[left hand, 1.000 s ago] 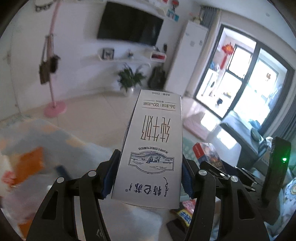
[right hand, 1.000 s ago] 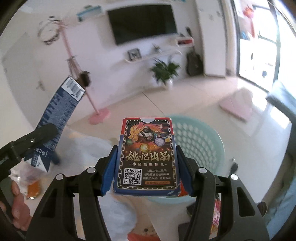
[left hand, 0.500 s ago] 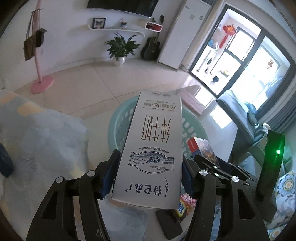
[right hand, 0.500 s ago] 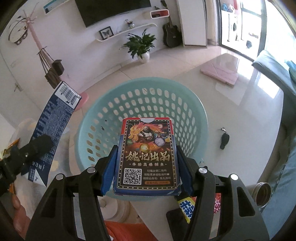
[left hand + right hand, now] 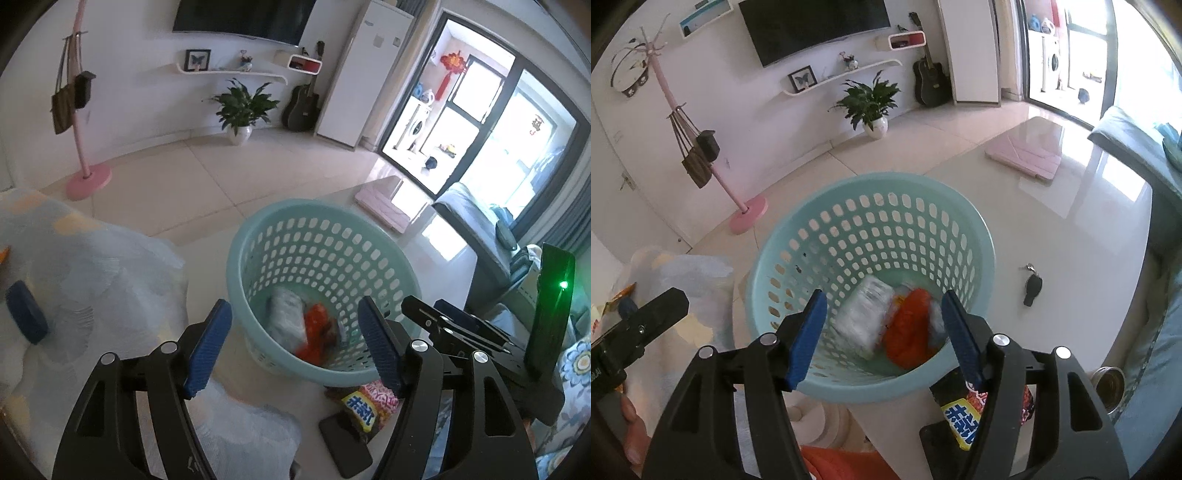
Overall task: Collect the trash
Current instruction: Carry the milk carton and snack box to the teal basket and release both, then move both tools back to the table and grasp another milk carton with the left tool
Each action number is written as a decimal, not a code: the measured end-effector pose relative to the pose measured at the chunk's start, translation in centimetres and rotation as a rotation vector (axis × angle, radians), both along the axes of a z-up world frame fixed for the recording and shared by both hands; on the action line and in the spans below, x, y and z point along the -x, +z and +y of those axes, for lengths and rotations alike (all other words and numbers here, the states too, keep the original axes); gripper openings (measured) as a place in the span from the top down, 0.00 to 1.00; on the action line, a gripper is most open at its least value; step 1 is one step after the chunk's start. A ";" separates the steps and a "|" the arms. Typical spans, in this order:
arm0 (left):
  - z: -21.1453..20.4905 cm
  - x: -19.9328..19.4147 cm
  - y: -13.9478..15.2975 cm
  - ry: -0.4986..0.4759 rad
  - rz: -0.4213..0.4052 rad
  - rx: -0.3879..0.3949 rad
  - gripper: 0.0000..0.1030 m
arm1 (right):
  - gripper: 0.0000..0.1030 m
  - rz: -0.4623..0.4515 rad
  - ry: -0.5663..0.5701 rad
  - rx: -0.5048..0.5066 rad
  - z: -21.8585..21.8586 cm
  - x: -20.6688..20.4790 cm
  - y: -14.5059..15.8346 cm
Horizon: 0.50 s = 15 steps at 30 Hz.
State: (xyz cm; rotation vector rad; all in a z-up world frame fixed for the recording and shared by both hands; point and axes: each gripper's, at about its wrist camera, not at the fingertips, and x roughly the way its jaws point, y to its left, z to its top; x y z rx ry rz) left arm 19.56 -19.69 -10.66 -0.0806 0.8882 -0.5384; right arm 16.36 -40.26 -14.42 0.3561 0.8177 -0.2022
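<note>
Fingers [image 5: 207, 343] of both grippers opening, nothing between (left [image 5: 295, 343], right [image 5: 884, 334]), above basket [image 5: 975, 221].

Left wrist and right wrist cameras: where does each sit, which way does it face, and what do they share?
Left wrist: on the left gripper, angled down at the basket; jaws opening, nothing between them; the right gripper shows beside it.
Right wrist: on the right gripper, over the same basket; jaws opening, empty; a hand shows.
Shared: basket, snack packet.
</note>
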 end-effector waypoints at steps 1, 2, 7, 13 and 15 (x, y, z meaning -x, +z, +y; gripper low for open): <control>0.2 0.2 0.1 -0.001 0.000 0.006 0.33 | 0.41 -0.005 0.004 0.000 0.3 0.1 0.2; 0.2 0.5 0.4 -0.007 -0.002 0.013 0.33 | 0.41 -0.010 0.009 0.003 0.6 0.2 0.5; 1.2 1.8 1.9 0.008 -0.047 0.023 0.35 | 0.41 -0.051 0.040 0.022 2.0 0.8 2.2; 3.9 3.6 4.2 0.043 -0.103 0.047 0.35 | 0.41 -0.093 0.102 0.044 4.7 1.3 4.1; 5.0 4.7 4.9 0.063 -0.124 0.054 0.35 | 0.41 -0.105 0.134 0.051 6.0 1.4 4.7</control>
